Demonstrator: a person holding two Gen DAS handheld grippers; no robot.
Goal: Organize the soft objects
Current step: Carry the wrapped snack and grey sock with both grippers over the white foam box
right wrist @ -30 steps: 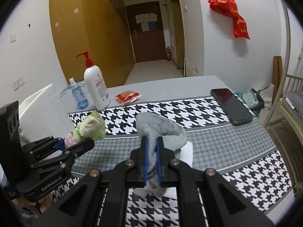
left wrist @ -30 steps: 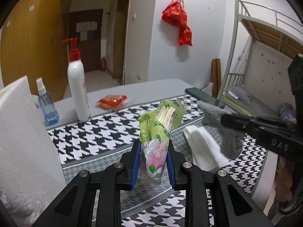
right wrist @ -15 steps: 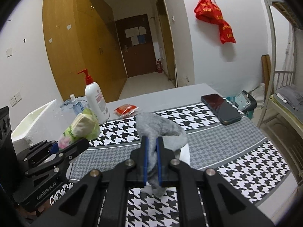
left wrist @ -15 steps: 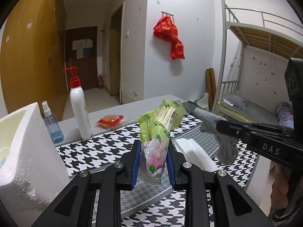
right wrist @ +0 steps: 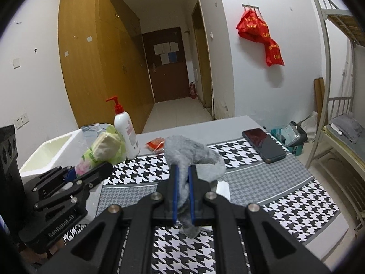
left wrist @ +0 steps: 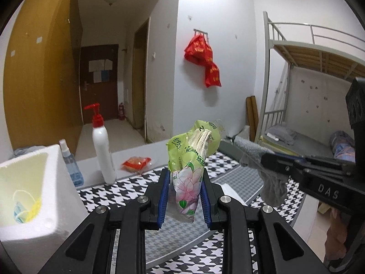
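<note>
My left gripper (left wrist: 185, 183) is shut on a green tissue pack (left wrist: 190, 157) with a pink flower print and holds it upright above the table. It also shows in the right wrist view (right wrist: 102, 150). My right gripper (right wrist: 182, 182) is shut on a grey sock (right wrist: 194, 157), lifted above the table; the sock also hangs at the right of the left wrist view (left wrist: 271, 182). A white foam box (left wrist: 34, 182) stands at the left, with a face mask (left wrist: 25, 210) inside. A white folded cloth (right wrist: 222, 188) lies on the table under the sock.
A white pump bottle (left wrist: 102, 150), a blue spray bottle (left wrist: 70, 164) and a red snack packet (left wrist: 136, 163) stand behind on the houndstooth table (right wrist: 285, 201). A black phone (right wrist: 264, 145) lies at the far right. A bunk bed (left wrist: 308, 68) stands to the right.
Both grippers have risen with their loads and both views tilted upward. The foam box interior with the mask has come into the left wrist view.
</note>
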